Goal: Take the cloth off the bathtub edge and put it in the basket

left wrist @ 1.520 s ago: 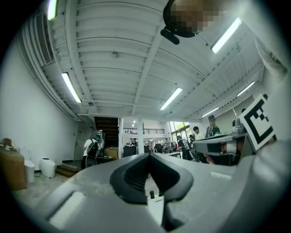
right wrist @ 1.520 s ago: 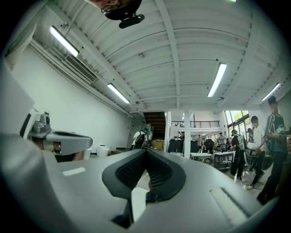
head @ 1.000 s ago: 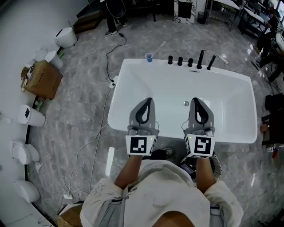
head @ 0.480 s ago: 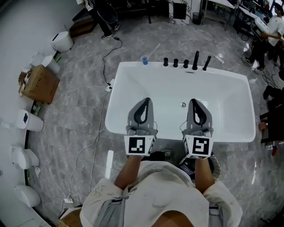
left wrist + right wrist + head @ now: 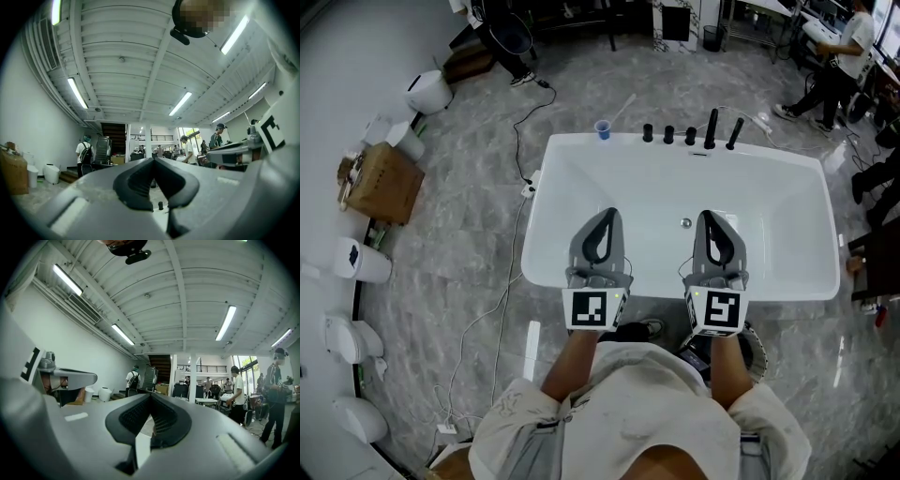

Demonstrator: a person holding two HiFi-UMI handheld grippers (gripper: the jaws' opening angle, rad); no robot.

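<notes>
In the head view a white bathtub (image 5: 536, 246) lies in front of me, and I see no cloth on its rim in any view. My left gripper (image 5: 607, 215) and right gripper (image 5: 710, 217) hover side by side over the tub's near edge, pointing at the far end. Both are shut with nothing between their fingers. In the left gripper view the left gripper (image 5: 152, 160) has its jaws closed tip to tip. The right gripper view shows the same for the right gripper (image 5: 151, 395). A dark round container (image 5: 757, 345) sits under my right forearm, mostly hidden.
A blue cup (image 5: 602, 128) and black taps (image 5: 710, 128) stand on the tub's far rim. A cable (image 5: 511, 225) runs over the floor on the left, near a cardboard box (image 5: 382, 183) and white toilets (image 5: 362, 260). People (image 5: 839, 56) stand at the back right.
Both grippers have kept their place and stayed shut. The head view has shifted a little, and the people at the back right have walked.
</notes>
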